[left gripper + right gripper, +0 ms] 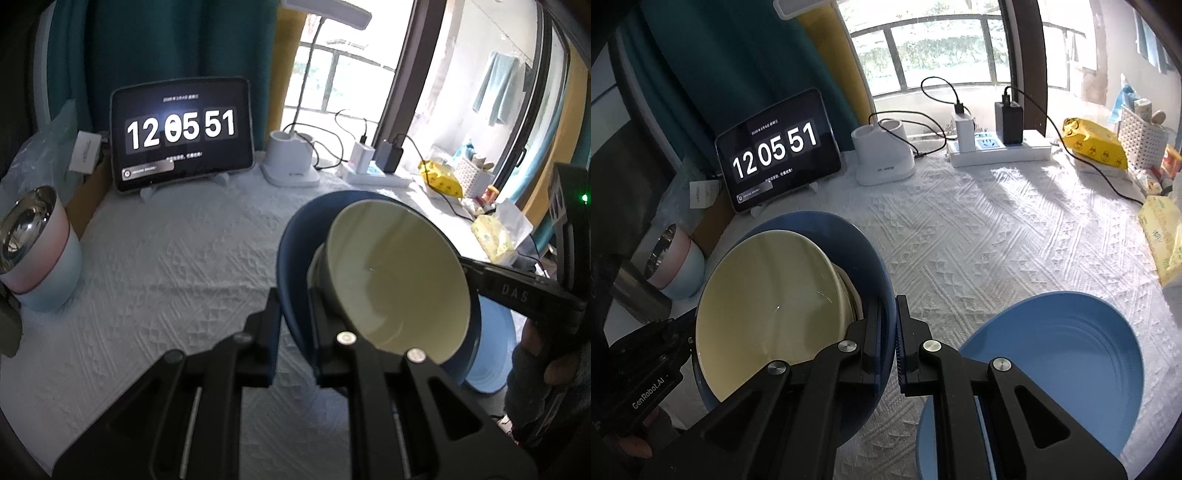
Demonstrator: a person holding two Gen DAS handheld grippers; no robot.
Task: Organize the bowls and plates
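Observation:
A dark blue plate (291,240) (857,243) hangs tilted above the white tablecloth with a cream bowl (399,280) (768,295) resting in it. My left gripper (293,299) is shut on the plate's left rim, and it also shows at the lower left of the right wrist view (683,332). My right gripper (892,317) is shut on the opposite rim; in the left wrist view it (469,264) reaches in from the right. A light blue plate (495,354) (1052,350) lies on the cloth below and to the right of it.
Stacked pink and pale blue bowls with a steel lining (40,258) (676,262) stand at the left edge. Along the back are a tablet clock (183,136) (775,151), a white lamp base (882,155) and a power strip (997,147) with cables. A yellow pack (1097,144) and tissues (1160,236) sit right.

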